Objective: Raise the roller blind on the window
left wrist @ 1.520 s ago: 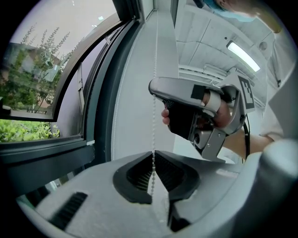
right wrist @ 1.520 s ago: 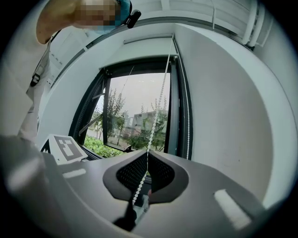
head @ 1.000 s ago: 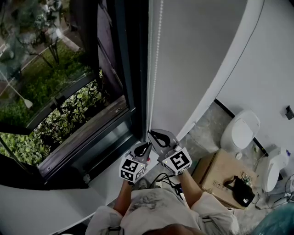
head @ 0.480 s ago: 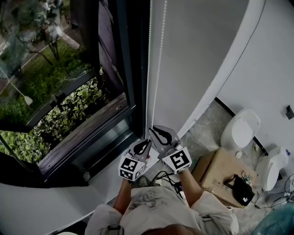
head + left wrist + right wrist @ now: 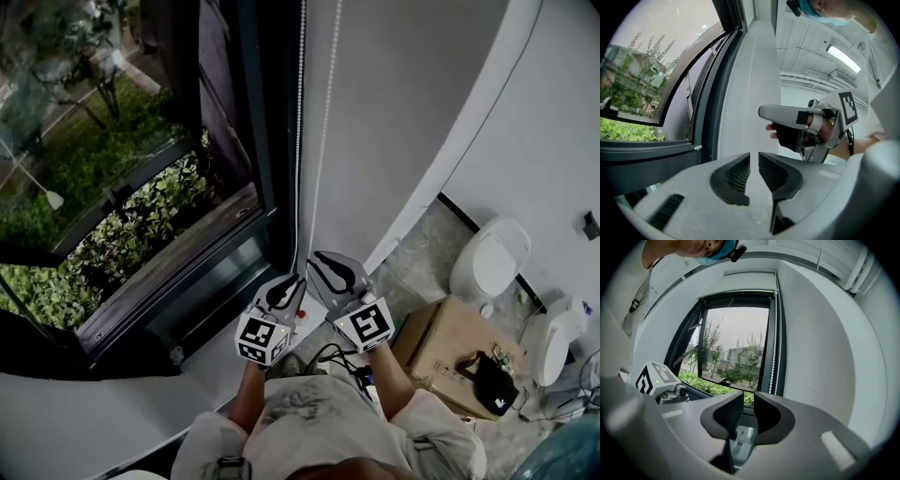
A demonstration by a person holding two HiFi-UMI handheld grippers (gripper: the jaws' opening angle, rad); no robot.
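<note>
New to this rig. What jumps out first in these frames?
The white bead chain hanging beside the dark window frame, with greenery outside at left. Below it, at bottom centre, the left gripper and right gripper sit side by side, jaws narrowly apart.

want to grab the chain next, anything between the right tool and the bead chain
Nothing visible does. The bead chain hangs along the window frame, ahead of the right tool and slightly to its right, with only air between. The tool's jaws stand a narrow gap apart, nothing in them.
</note>
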